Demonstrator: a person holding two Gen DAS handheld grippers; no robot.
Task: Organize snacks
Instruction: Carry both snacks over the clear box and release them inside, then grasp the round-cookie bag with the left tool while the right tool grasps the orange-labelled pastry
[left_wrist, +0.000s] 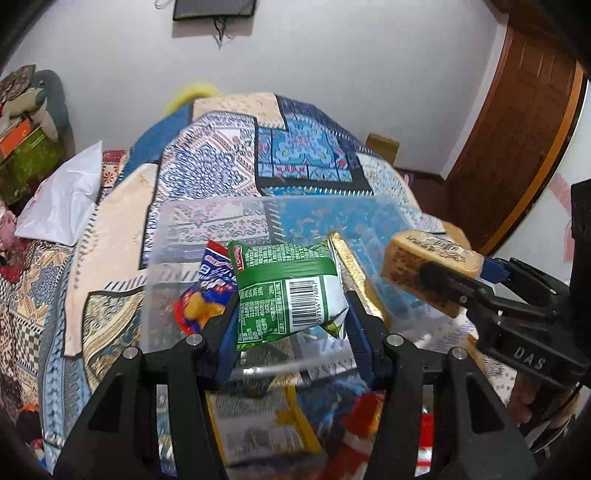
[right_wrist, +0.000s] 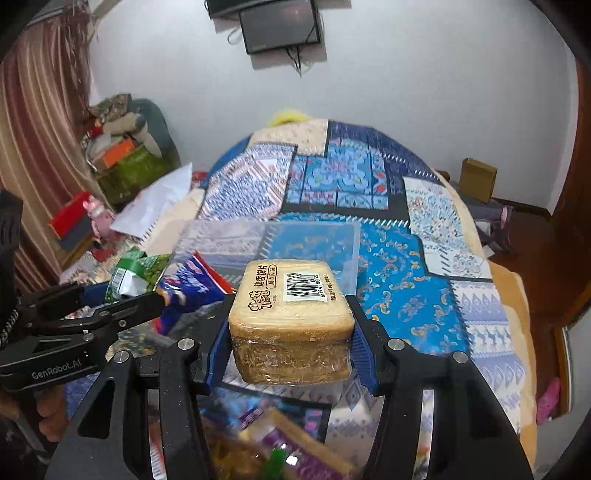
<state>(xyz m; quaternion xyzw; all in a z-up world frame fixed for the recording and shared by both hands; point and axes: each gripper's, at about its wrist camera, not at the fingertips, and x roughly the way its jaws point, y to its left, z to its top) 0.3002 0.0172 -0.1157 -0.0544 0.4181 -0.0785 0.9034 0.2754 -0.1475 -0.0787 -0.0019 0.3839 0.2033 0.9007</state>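
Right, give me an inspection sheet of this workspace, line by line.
Surface: bed under a patchwork quilt.
Job's things: clear plastic bin on the quilt, holding a blue-red snack bag; green snack packet; wrapped toast-slice block.
Clutter: blurred loose packets near the cameras; white sheet at the quilt's left edge.
Grippers: left claw shut on the green packet; right claw shut on the toast block.
Cables: wires dangling under the wall-mounted screen.
Surroundings: striped curtain, wooden door, cardboard box.
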